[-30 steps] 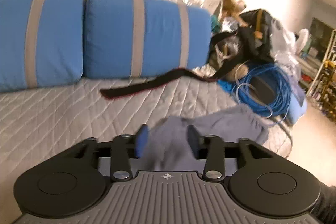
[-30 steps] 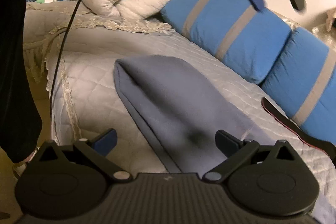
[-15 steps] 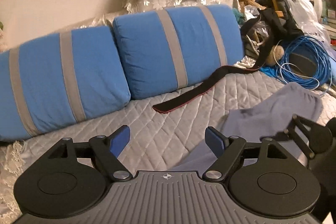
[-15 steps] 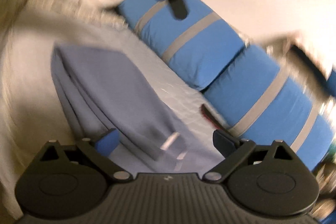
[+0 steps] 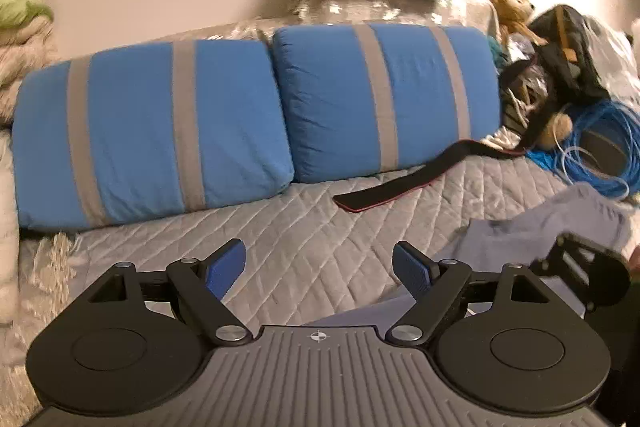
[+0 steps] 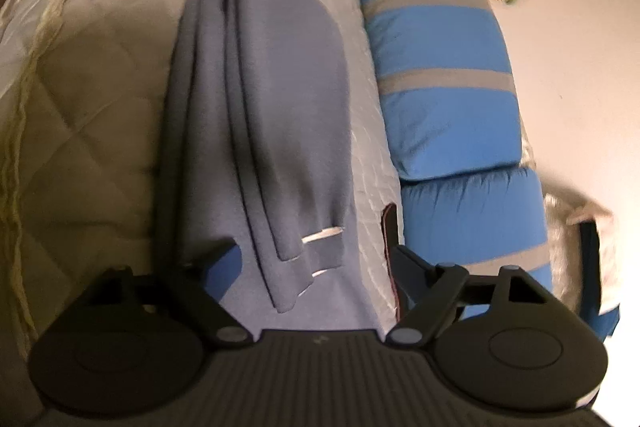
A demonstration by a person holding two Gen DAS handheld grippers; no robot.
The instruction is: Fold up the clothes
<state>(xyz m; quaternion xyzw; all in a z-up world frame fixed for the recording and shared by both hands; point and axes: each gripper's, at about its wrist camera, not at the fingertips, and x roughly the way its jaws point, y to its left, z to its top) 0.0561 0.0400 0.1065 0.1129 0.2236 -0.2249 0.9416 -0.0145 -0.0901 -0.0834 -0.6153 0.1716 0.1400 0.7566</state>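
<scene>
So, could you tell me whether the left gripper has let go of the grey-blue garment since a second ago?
Yes. The left gripper has just been opening and now frames only bare quilt, having swung left from the garment toward the blue cushions.

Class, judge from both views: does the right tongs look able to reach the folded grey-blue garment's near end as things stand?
Probably yes. The right tongs, jaws wide though just narrowing, hang directly over the garment; nothing lies on it or between.
</scene>
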